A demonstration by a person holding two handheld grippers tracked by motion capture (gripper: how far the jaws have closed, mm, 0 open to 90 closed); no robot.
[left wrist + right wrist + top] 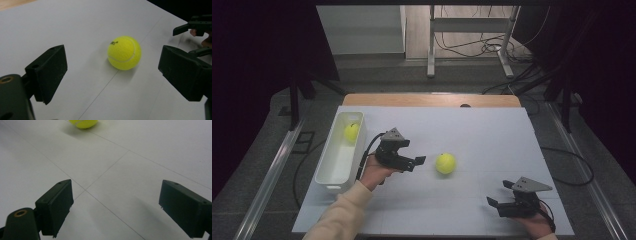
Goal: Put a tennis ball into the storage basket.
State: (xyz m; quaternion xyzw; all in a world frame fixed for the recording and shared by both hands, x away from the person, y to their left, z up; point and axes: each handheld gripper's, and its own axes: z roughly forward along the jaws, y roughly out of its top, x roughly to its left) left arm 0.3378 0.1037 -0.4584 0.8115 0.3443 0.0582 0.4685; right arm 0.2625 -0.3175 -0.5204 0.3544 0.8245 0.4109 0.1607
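Observation:
A yellow tennis ball point(445, 163) lies on the white table top point(492, 135), near its middle. My left gripper point(414, 154) is just left of that ball and points at it, open. In the left gripper view the ball point(124, 52) lies a short way ahead of the open left gripper point(112, 72), untouched. A second tennis ball point(352, 131) rests in the white bin point(328, 167) at the left. My right gripper point(499, 194) is near the front right edge, open with nothing between its jaws. In the right gripper view the right gripper point(115, 207) is open over bare table, with the ball point(83, 123) far ahead.
The white bin runs along the table's left edge. A wooden strip point(432, 100) shows at the far edge. Beyond the table stand metal frame legs point(431, 55) and floor cables. The right gripper point(197, 25) shows at the top right of the left gripper view.

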